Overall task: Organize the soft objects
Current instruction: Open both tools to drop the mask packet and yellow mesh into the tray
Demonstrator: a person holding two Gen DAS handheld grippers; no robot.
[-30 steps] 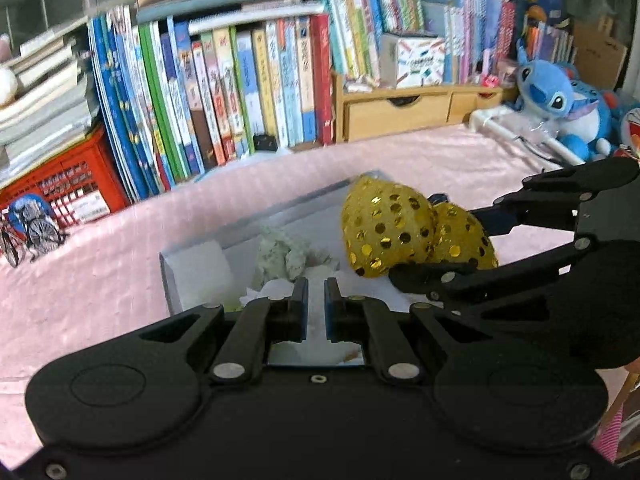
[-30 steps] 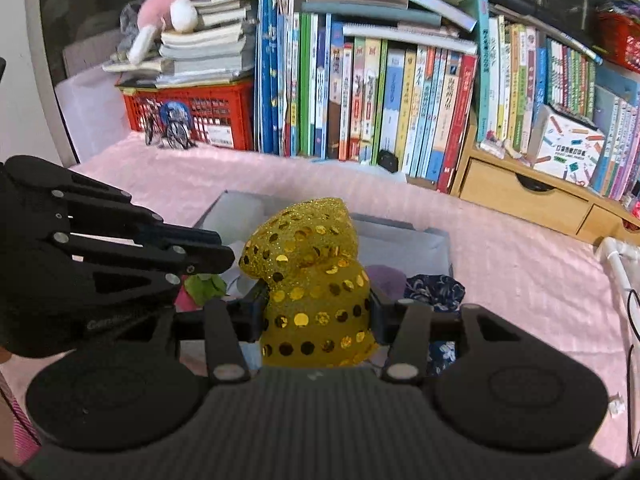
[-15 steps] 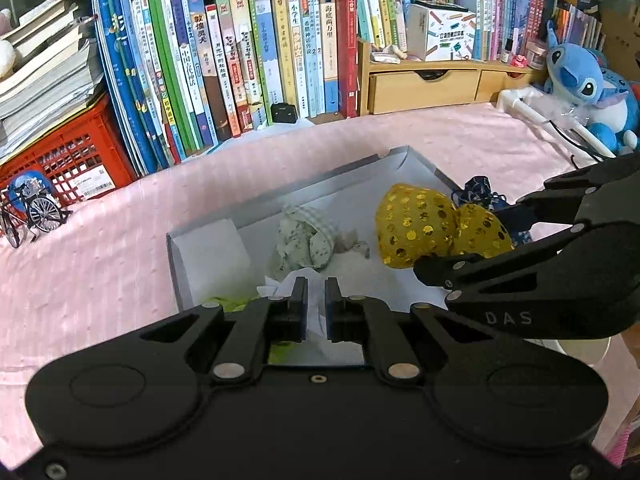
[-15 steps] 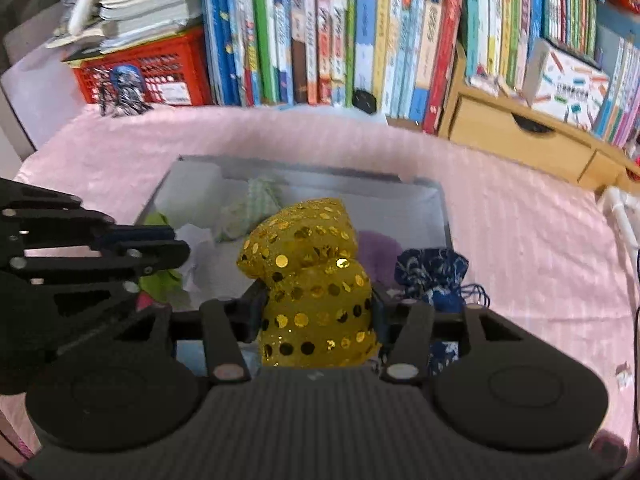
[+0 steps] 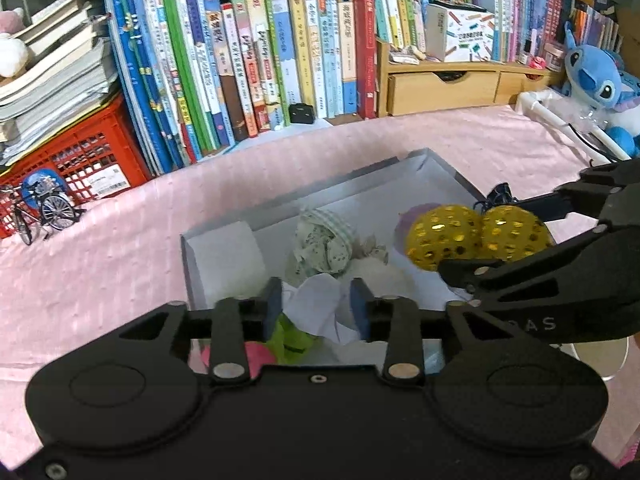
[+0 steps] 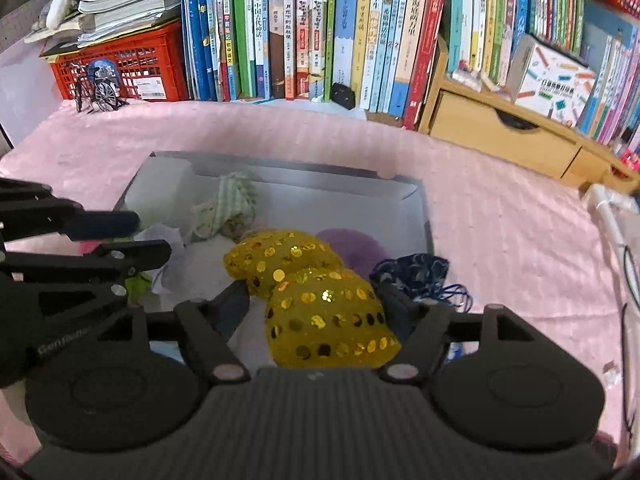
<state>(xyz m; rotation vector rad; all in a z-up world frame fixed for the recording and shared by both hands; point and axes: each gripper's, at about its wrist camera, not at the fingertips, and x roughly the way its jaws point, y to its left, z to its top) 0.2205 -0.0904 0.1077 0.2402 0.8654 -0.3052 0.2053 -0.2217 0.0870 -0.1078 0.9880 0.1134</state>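
Note:
A gold sequin pouch (image 6: 320, 312) lies at the right end of the shallow grey box (image 6: 300, 172), between the fingers of my right gripper (image 6: 316, 306). Those jaws are opening, and the left pad stands clear of the pouch. In the left wrist view the same pouch (image 5: 476, 236) sits beside the right gripper (image 5: 506, 238). My left gripper (image 5: 316, 310) hovers over the box's near left part with its jaws opening, and only crumpled white paper (image 5: 316, 304) shows below the gap. A green checked cloth bundle (image 5: 324, 240) lies mid-box.
A dark blue patterned pouch (image 6: 412, 272) rests at the box's right rim, a purple item (image 6: 352, 244) behind the gold one. Green and pink soft things (image 5: 292, 340) lie near the left gripper. Books (image 5: 280, 52), a red crate (image 5: 80, 160), wooden drawers (image 5: 440, 88) and a blue plush (image 5: 596, 76) line the back.
Both grippers sank toward the box. The right jaws spread off the gold pouch, which now rests in the box. The left jaws went from shut to open.

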